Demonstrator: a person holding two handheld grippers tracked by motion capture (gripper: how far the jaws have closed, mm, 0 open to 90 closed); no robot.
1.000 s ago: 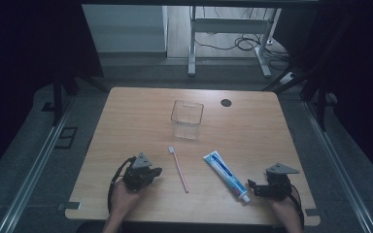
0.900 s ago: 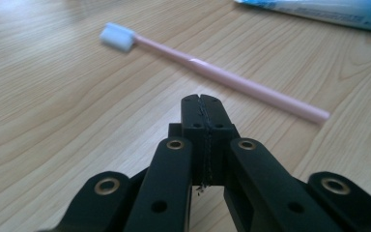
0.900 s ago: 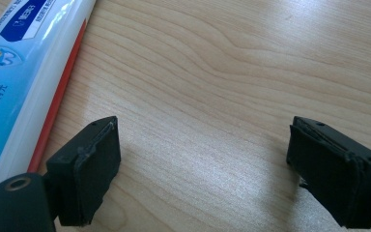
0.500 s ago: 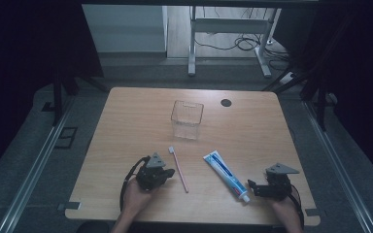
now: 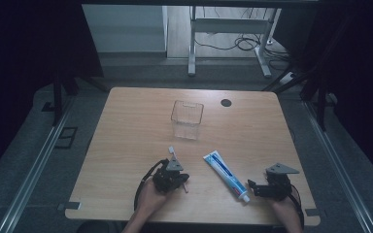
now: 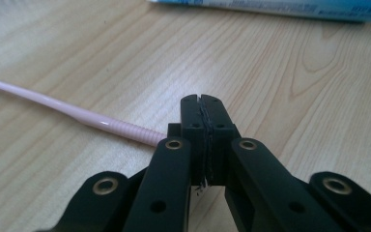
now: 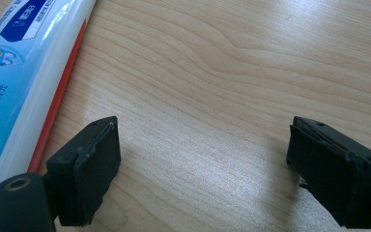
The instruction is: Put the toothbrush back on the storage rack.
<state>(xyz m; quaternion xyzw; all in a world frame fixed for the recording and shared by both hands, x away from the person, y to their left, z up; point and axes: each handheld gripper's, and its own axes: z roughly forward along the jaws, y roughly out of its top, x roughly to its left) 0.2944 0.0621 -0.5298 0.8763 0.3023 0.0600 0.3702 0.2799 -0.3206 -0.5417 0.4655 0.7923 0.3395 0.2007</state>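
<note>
A pink toothbrush [image 5: 175,158] lies on the wooden table [image 5: 126,126], its head toward the far side. My left gripper [image 5: 180,178] sits over the handle's near end, jaws shut against each other. In the left gripper view the ribbed handle [image 6: 77,113] runs in from the left and vanishes beneath my left gripper [image 6: 203,104]; nothing is clamped between the pads. A blue-and-white toothpaste tube [image 5: 226,174] lies diagonally to the right. My right gripper [image 5: 250,186] rests by the tube's capped end. In its own view my right gripper [image 7: 205,130] stands wide open over bare wood, the tube [image 7: 19,58] outside the left jaw.
A clear plastic container [image 5: 187,119] stands upright at the table's middle, beyond the toothbrush. A black round grommet [image 5: 226,102] is set in the far side of the top. The tube [image 6: 280,7] crosses the top of the left gripper view.
My left gripper has slid right across the table until it sits over the toothbrush handle. The right gripper, the tube and the container have stayed put.
</note>
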